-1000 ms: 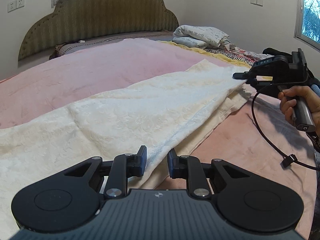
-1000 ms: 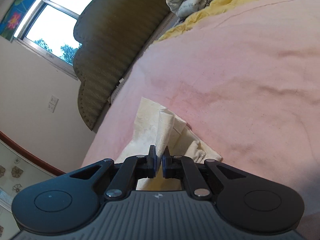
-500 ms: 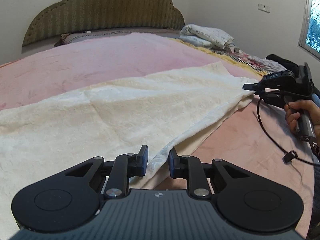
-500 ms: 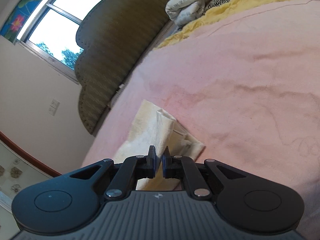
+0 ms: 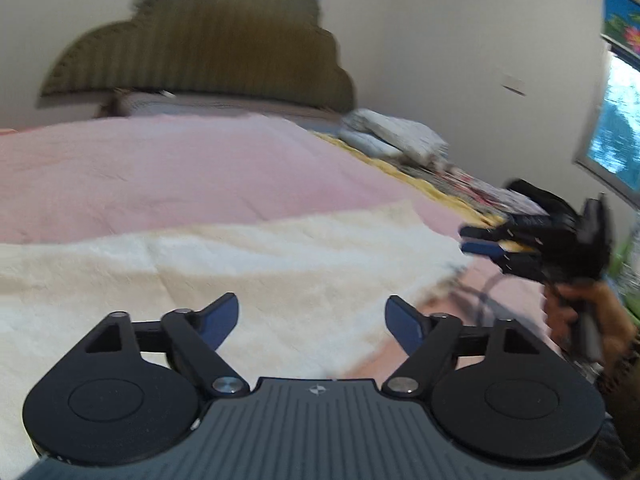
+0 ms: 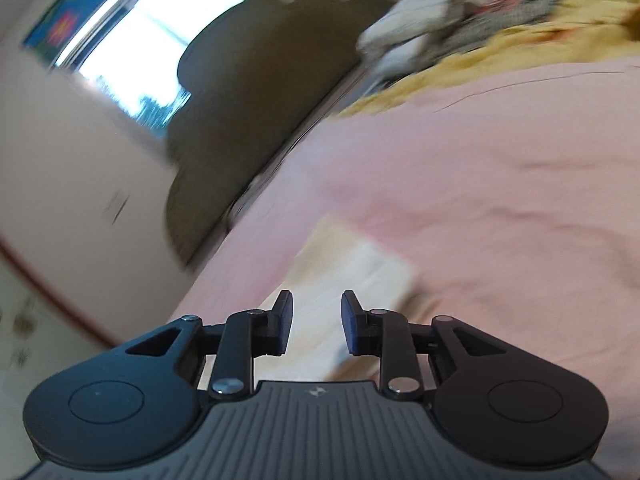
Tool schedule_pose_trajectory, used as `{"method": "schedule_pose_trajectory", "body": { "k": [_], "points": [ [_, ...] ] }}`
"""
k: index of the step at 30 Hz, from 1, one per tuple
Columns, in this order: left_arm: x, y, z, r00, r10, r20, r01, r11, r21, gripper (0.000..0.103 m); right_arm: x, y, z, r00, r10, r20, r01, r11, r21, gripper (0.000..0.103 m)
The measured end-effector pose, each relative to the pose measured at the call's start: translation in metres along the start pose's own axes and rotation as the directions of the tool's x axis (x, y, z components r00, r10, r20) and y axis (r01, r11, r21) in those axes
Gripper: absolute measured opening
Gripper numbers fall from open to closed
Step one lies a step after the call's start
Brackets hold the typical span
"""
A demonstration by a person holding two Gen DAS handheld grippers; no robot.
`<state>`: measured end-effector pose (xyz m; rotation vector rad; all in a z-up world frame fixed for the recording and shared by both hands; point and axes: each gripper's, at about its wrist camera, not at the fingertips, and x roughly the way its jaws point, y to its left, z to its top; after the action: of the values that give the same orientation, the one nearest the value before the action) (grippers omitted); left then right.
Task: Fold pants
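Cream pants [image 5: 248,268] lie flat across the pink blanket [image 5: 180,168], folded lengthwise. My left gripper [image 5: 312,316] is open wide just above their near edge, holding nothing. My right gripper [image 6: 316,320] is open and empty over the pants' end [image 6: 352,276]. In the left wrist view the right gripper [image 5: 472,240] sits at the pants' right end, jaws parted, apart from the cloth. Both views are motion-blurred.
An olive padded headboard [image 5: 200,56] stands at the back. A pile of white and patterned bedding [image 5: 392,140] and a yellow blanket [image 6: 500,52] lie at the bed's far right. A black cable [image 5: 484,292] hangs by the right gripper.
Both grippers have opened and let go of the pants. The cloth, lifted at its right end before, now lies flat. Both cameras have tilted up and moved.
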<state>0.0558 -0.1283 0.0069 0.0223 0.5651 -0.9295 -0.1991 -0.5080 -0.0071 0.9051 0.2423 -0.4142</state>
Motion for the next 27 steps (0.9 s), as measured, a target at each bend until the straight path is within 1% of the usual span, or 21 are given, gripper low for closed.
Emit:
{"method": "schedule_pose_trajectory", "body": {
  "k": [1,2,3,5,6,7,9,11,13,14,15,16,17,18,20,21,23,25,27],
  "points": [
    [0.007,0.001,0.001,0.999,0.037,-0.003,-0.037,0.999,0.009,0.085,0.01,0.009,-0.002,0.999,0.016,-0.048,-0.018,0.999,-0.044,0.026],
    [0.015,0.002,0.001,0.997,0.069,-0.022,-0.069,0.997,0.02,0.085,0.023,0.018,-0.005,0.995,0.024,-0.101,-0.033,0.996,-0.088,0.026],
    [0.024,0.004,0.0,0.992,0.104,-0.064,-0.102,0.994,0.033,0.085,0.036,0.023,-0.01,0.988,0.007,-0.153,-0.025,0.993,-0.115,0.026],
    [0.036,0.007,-0.007,0.983,0.133,-0.124,-0.129,0.991,0.042,0.084,0.062,0.023,-0.017,0.97,-0.062,-0.236,0.021,0.984,-0.174,0.025],
    [0.038,0.01,-0.013,0.982,0.131,-0.135,-0.125,0.991,0.047,0.084,0.068,0.019,-0.02,0.969,-0.088,-0.233,0.041,0.979,-0.201,0.024],
    [0.038,0.01,-0.018,0.982,0.13,-0.135,-0.123,0.991,0.056,0.085,0.066,0.013,-0.02,0.975,-0.069,-0.21,0.033,0.985,-0.172,0.024],
    [0.036,0.008,-0.026,0.984,0.145,-0.107,-0.134,0.986,0.099,0.086,0.049,0.006,-0.017,0.987,-0.073,-0.141,0.064,0.996,-0.068,0.026],
    [0.037,0.005,-0.03,0.984,0.152,-0.096,-0.139,0.982,0.125,0.089,0.025,0.001,-0.015,0.995,-0.082,-0.061,0.08,0.996,-0.024,0.026],
    [0.038,0.006,-0.032,0.983,0.153,-0.101,-0.14,0.982,0.127,0.093,0.01,-0.006,-0.016,0.997,-0.056,-0.061,0.058,0.998,0.037,0.027],
    [0.038,0.008,-0.033,0.983,0.15,-0.102,-0.138,0.983,0.119,0.093,0.003,-0.012,-0.017,0.997,-0.039,-0.071,0.046,0.995,0.087,0.029],
    [0.039,0.009,-0.032,0.984,0.145,-0.103,-0.134,0.985,0.11,0.094,-0.002,-0.019,-0.018,0.996,-0.032,-0.081,0.044,0.988,0.15,0.037],
    [0.039,0.011,-0.032,0.985,0.141,-0.103,-0.13,0.986,0.102,0.096,-0.006,-0.025,-0.021,0.996,-0.028,-0.09,0.046,0.979,0.198,0.053],
    [0.039,0.012,-0.032,0.985,0.137,-0.103,-0.128,0.987,0.096,0.096,-0.009,-0.031,-0.024,0.995,-0.018,-0.098,0.042,0.967,0.251,0.062],
    [0.039,0.011,-0.033,0.985,0.138,-0.105,-0.128,0.987,0.094,0.099,-0.012,-0.034,-0.029,0.995,0.009,-0.099,0.02,0.957,0.291,0.069],
    [0.041,0.01,-0.033,0.984,0.139,-0.111,-0.128,0.987,0.098,0.103,-0.006,-0.034,-0.033,0.993,0.066,-0.103,-0.029,0.943,0.332,0.069],
    [0.041,0.009,-0.033,0.984,0.142,-0.113,-0.13,0.986,0.103,0.103,0.0,-0.032,-0.034,0.99,0.078,-0.114,-0.037,0.947,0.32,0.069],
    [0.042,0.008,-0.033,0.982,0.147,-0.115,-0.135,0.985,0.11,0.103,0.012,-0.025,-0.034,0.989,0.066,-0.129,-0.027,0.959,0.283,0.069],
    [0.042,0.008,-0.033,0.982,0.146,-0.116,-0.134,0.985,0.108,0.103,0.023,-0.02,-0.032,0.992,0.064,-0.11,-0.033,0.965,0.26,0.068],
    [0.042,0.008,-0.033,0.983,0.145,-0.116,-0.133,0.986,0.105,0.103,0.035,-0.02,-0.028,0.997,0.03,-0.068,-0.012,0.968,0.251,0.064]
  ]
}}
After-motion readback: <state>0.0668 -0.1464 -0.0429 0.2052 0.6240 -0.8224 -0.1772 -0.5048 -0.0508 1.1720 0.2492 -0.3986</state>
